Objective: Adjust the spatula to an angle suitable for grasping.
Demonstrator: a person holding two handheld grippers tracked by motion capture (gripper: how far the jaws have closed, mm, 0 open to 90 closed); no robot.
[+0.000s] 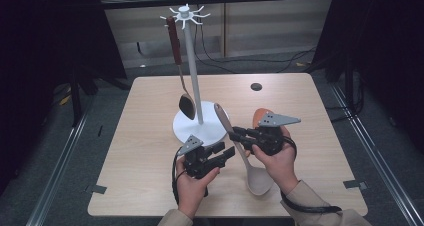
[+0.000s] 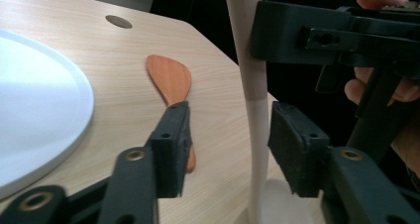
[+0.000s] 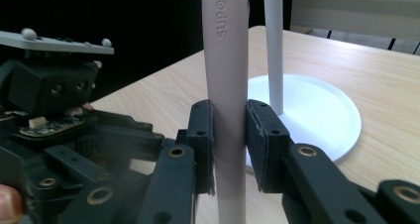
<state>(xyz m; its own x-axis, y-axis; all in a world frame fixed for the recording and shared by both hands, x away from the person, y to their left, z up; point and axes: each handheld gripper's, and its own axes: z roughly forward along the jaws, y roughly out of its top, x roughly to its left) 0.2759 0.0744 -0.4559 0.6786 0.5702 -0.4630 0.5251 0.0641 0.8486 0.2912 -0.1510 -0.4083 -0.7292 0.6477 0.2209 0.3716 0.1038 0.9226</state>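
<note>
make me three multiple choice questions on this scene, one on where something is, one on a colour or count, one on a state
1. Where is the dark-handled spoon?
A. hanging from the white rack
B. lying on the table
C. in the left gripper

2. What colour is the small spatula lying on the table?
A. orange-brown
B. blue
C. black

3. How does the right gripper stand?
A. wide open, nothing between its jaws
B. shut on the pale ladle
C. resting flat on the rack's base

Answers:
1. A, in the high view its handle hooks onto a prong at the top of the rack and its bowl hangs above the base.
2. A, the left gripper view shows it orange-brown on the wood.
3. B, the right gripper view shows both pads pressed on the ladle's handle.
</note>
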